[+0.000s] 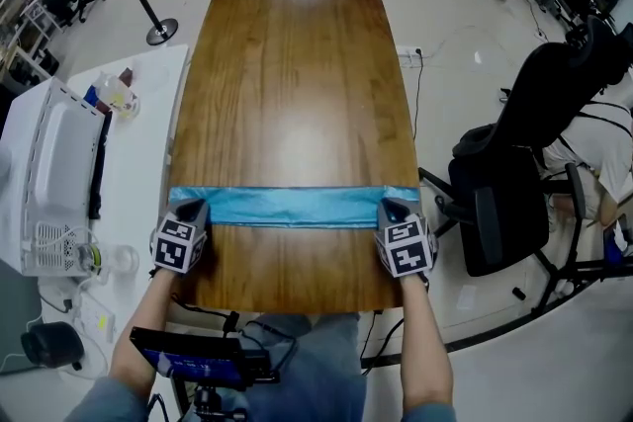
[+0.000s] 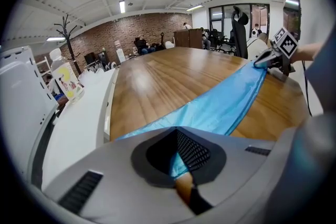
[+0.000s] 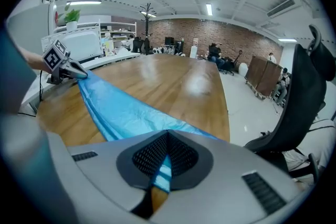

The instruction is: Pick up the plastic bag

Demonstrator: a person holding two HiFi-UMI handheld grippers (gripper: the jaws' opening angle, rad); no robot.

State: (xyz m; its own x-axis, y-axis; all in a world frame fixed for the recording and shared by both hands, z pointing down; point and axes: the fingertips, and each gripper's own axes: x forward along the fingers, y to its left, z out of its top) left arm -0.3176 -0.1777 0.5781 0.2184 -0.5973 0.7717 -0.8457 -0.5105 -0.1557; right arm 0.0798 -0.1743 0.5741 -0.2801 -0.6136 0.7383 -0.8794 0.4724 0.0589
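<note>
1. Head view: plastic bag (image 1: 292,206), blue and pulled into a long flat band, spans the near part of the wooden tabletop (image 1: 297,84) from one side edge to the other. The left tool (image 1: 190,208) meets the band's left end and the right tool (image 1: 389,210) meets its right end, each held in a hand at a tabletop corner. A white machine (image 1: 54,183) stands on a white side table to the left, and a black office chair (image 1: 514,163) stands off the right edge.
2. Left gripper view: the left tool (image 2: 178,157) has its jaws pressed together on the bag's end, with blue film pinched between the dark pads. From there the plastic bag (image 2: 220,107) runs low over the tabletop (image 2: 168,76) to the right tool (image 2: 270,59) at the far end.
3. Right gripper view: the right tool (image 3: 163,165) also has its jaws pressed together, with a strip of blue film caught between the pads. The plastic bag (image 3: 115,107) stretches away across the tabletop (image 3: 173,81) to the left tool (image 3: 71,70), which grips the far end. The office chair (image 3: 304,107) rises at the right.
</note>
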